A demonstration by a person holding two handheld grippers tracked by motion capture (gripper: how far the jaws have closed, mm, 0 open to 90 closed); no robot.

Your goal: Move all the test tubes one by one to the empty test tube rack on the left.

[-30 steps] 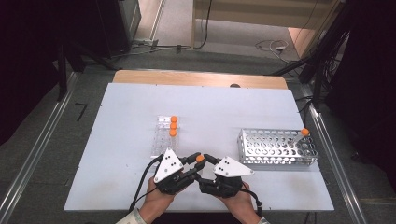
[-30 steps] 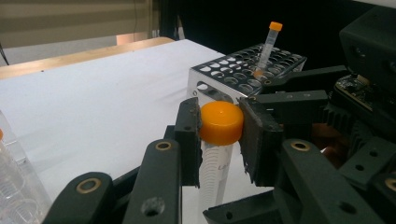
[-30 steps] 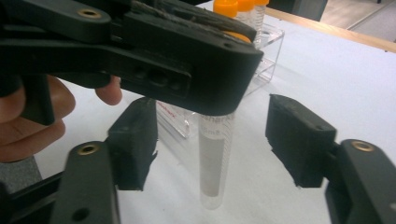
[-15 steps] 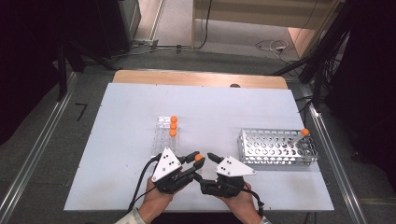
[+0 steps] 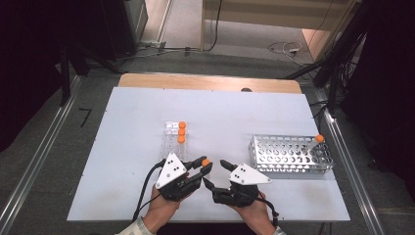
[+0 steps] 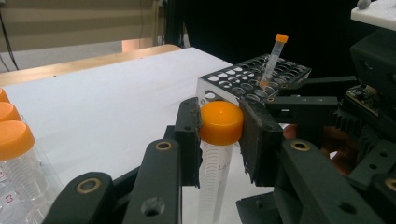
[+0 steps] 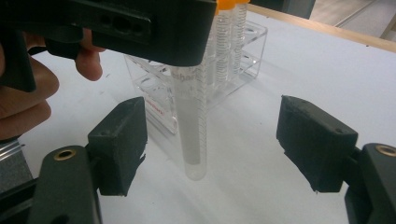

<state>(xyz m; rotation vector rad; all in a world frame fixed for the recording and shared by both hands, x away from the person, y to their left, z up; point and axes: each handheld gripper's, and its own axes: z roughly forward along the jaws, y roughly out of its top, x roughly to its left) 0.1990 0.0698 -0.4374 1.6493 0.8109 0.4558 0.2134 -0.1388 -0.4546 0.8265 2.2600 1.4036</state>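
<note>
Left gripper [image 5: 204, 166]: I have its black jaws clamped on the orange screw cap of a clear graduated plastic tube [image 6: 212, 172]; in the left gripper view the cap [image 6: 221, 122] sits squeezed between the two pads and the tube hangs straight down below them.
Right gripper [image 5: 216, 172]: its jaws have just been opening and now stand wide apart; in the right gripper view the tube [image 7: 191, 126] hangs between the pads [image 7: 122, 140] and neither pad touches it.
Held tube: I see it upright above the white table [image 5: 127, 147], near the front edge, between my two grippers; its rounded bottom is close to the tabletop, though I cannot tell whether it touches.
Hands: my left hand [image 5: 159, 210] and right hand [image 5: 254, 215] come in at the bottom of the high view, close together.
Clear rack [image 5: 171, 142]: a transparent plastic rack stands just beyond the left gripper, carrying three orange-capped tubes [image 5: 181, 132] in a row.
Metal rack [image 5: 288, 154]: a silver perforated wire rack sits to the right, well apart from the clear one, with one orange-capped tube [image 5: 315, 142] leaning at its far right end.
Far edge: a strip of light wooden board [image 5: 205, 82] runs behind the table.
</note>
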